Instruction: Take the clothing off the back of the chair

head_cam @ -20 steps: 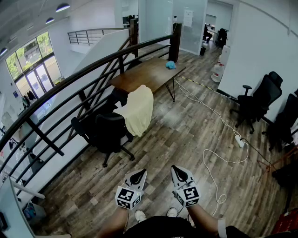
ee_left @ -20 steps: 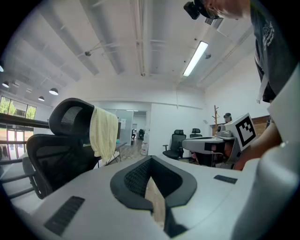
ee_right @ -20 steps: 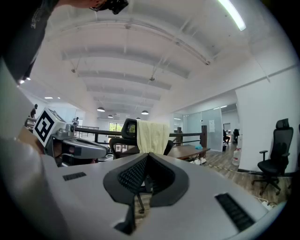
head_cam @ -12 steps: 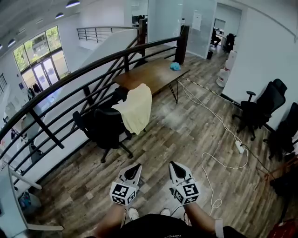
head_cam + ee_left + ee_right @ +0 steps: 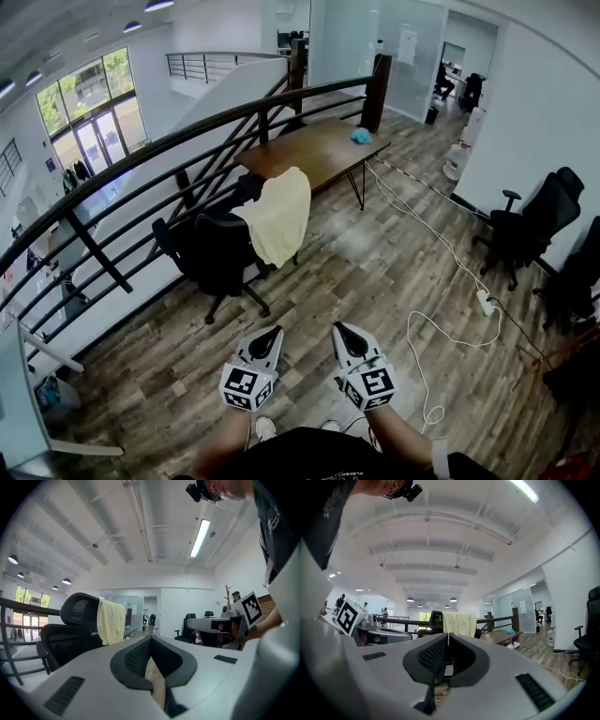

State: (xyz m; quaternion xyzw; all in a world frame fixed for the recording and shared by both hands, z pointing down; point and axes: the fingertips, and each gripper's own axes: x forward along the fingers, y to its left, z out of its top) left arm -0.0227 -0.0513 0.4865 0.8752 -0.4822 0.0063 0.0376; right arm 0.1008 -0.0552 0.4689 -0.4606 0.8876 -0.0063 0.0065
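Observation:
A pale yellow piece of clothing (image 5: 278, 216) hangs over the back of a black office chair (image 5: 217, 261) that stands by the railing. The same clothing (image 5: 111, 620) shows left of centre in the left gripper view, on the chair (image 5: 75, 620), and in the right gripper view the clothing (image 5: 459, 623) shows straight ahead. My left gripper (image 5: 272, 331) and right gripper (image 5: 339, 328) are held side by side low in front of the person, well short of the chair. The jaws of the left gripper (image 5: 151, 639) and of the right gripper (image 5: 448, 635) meet at the tips with nothing between them.
A dark curved railing (image 5: 141, 164) runs behind the chair. A wooden table (image 5: 314, 150) with a blue thing (image 5: 361, 136) on it stands beyond. A white cable (image 5: 441, 323) and a power strip (image 5: 486, 302) lie on the wood floor at right, near other black chairs (image 5: 539, 211).
The head view has shifted a little, so the room sits slightly differently in frame. Both grippers stay side by side and shut, and the clothing still hangs on the chair.

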